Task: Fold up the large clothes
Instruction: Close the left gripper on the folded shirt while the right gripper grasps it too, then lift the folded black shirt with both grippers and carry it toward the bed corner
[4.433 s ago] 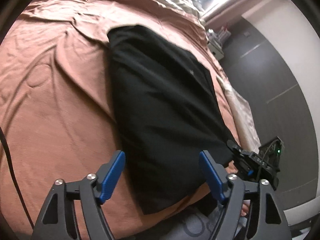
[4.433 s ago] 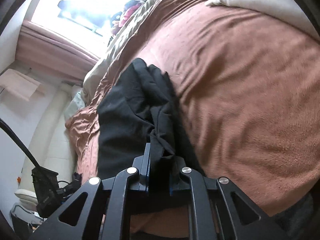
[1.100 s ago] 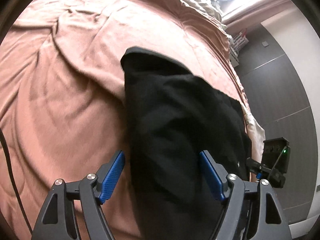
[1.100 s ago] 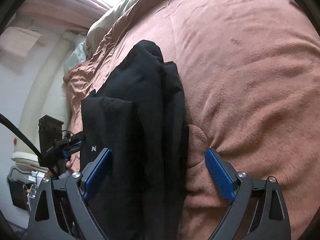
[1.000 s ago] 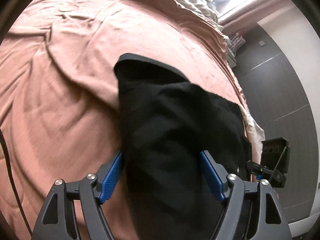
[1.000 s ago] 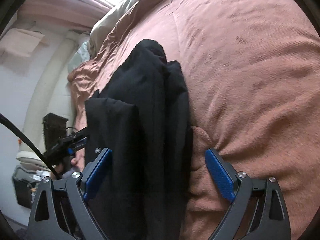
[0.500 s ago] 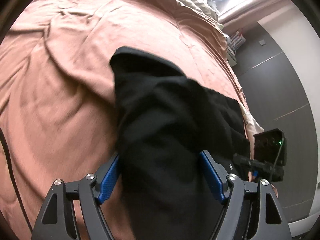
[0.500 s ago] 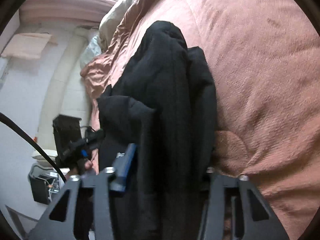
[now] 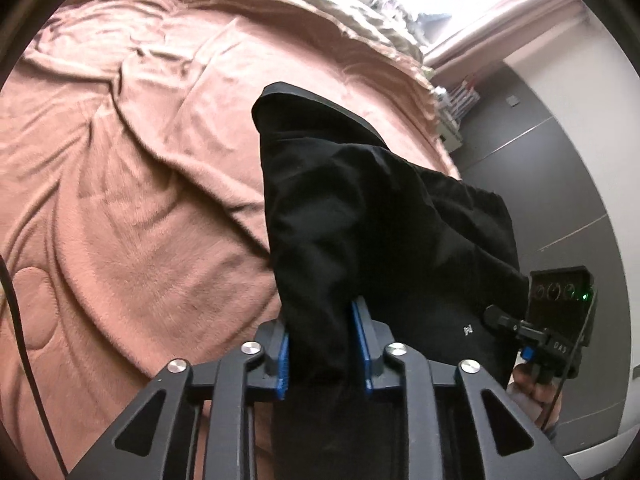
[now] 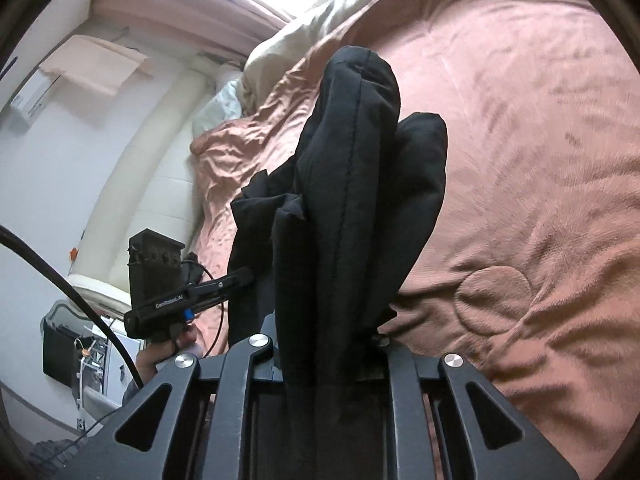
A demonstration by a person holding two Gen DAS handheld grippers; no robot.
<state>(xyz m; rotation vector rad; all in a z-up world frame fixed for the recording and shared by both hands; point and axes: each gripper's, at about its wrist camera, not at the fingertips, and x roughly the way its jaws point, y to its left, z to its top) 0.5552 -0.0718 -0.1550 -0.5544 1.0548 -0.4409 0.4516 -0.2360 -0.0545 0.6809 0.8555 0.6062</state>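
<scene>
- My left gripper (image 9: 322, 346) is closing, its blue pads pinching a bunched fold of the black garment (image 9: 372, 216) at the near edge of the bed.
- My right gripper (image 10: 328, 344) is closing too, on the same garment (image 10: 352, 184); the cloth hides its pads.
- The garment lies lengthwise across the brown blanket (image 9: 132, 200), its near end raised and blocking my view between the fingers.
- Beyond it, a beige cover (image 10: 296, 36) lies crumpled along the far edge.

Both wrist views close, angled down over bed (image 9: 120, 200); share black garment (image 9: 380, 208), each sees opposite claw.
</scene>
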